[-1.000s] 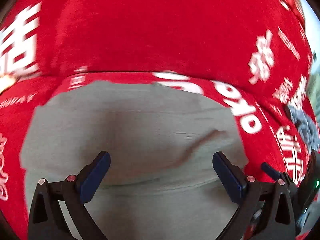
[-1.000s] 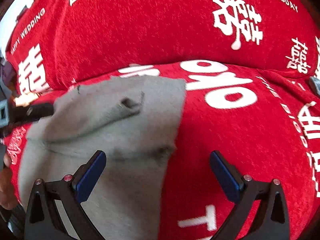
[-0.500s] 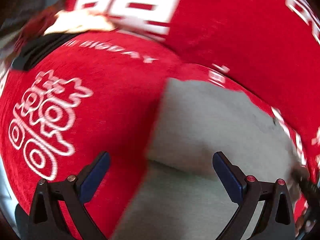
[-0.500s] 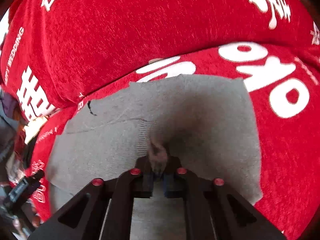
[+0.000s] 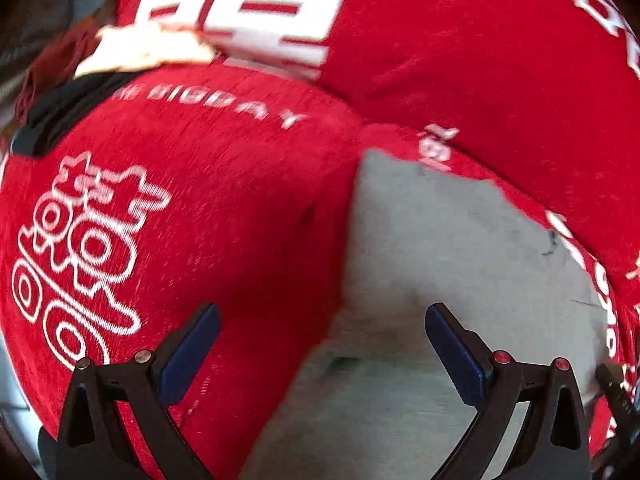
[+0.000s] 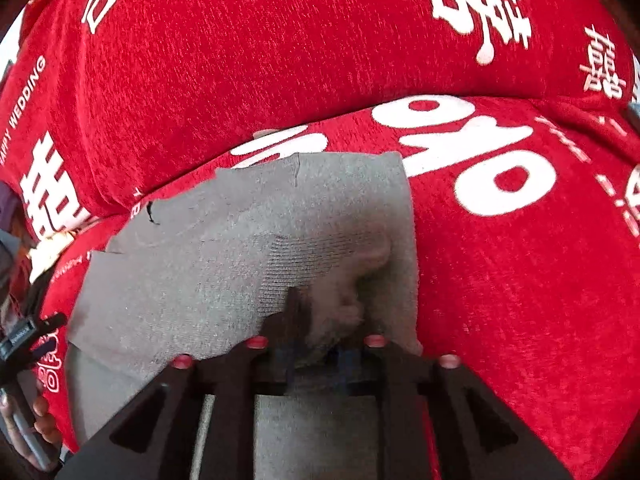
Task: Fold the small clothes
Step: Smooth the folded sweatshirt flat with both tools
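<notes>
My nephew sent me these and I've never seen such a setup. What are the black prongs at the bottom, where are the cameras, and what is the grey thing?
No robot here: a person carries a hand-held gripper in each hand, each with a camera looking along its two fingers. The left view shows the left hand-held gripper open over the edge of a grey garment lying on a red printed cloth. The right view shows the right hand-held gripper nearly closed, pinching a bunched fold of that garment; its jaws have just been opening slightly.
</notes>
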Tool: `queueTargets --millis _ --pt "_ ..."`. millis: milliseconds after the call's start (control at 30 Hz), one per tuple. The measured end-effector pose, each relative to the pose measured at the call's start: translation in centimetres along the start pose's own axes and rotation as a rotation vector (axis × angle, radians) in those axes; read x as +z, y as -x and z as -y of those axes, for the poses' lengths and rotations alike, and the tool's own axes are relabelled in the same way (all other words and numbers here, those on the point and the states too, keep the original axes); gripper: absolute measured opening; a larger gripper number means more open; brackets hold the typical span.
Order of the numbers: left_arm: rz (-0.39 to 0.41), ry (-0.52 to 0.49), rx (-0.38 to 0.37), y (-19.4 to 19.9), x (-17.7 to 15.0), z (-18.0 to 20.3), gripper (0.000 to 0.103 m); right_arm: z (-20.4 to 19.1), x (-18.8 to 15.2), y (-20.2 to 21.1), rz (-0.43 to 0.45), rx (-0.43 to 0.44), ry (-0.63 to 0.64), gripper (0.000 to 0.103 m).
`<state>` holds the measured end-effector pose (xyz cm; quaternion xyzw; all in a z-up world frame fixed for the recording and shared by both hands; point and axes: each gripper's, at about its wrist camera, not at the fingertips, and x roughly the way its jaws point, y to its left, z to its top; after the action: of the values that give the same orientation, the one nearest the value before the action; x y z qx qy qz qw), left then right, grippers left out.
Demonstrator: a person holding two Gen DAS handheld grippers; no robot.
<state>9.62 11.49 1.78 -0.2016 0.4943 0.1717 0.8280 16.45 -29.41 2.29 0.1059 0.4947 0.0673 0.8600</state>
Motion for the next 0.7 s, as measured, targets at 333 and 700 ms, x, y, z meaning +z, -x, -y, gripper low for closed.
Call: queueTargets --millis 333,700 --pt "-0.037 -0.339 -0.115 -1.4 -2.0 9.8 0.102 -4.4 -1.4 3.0 0.146 -0.128 0.210 0.081" --pt "-0.031 -0.330 -0.109 -1.7 -0.5 8.1 0.103 -5.8 -0.6 0.3 0.058 -0.124 0.271 0.081"
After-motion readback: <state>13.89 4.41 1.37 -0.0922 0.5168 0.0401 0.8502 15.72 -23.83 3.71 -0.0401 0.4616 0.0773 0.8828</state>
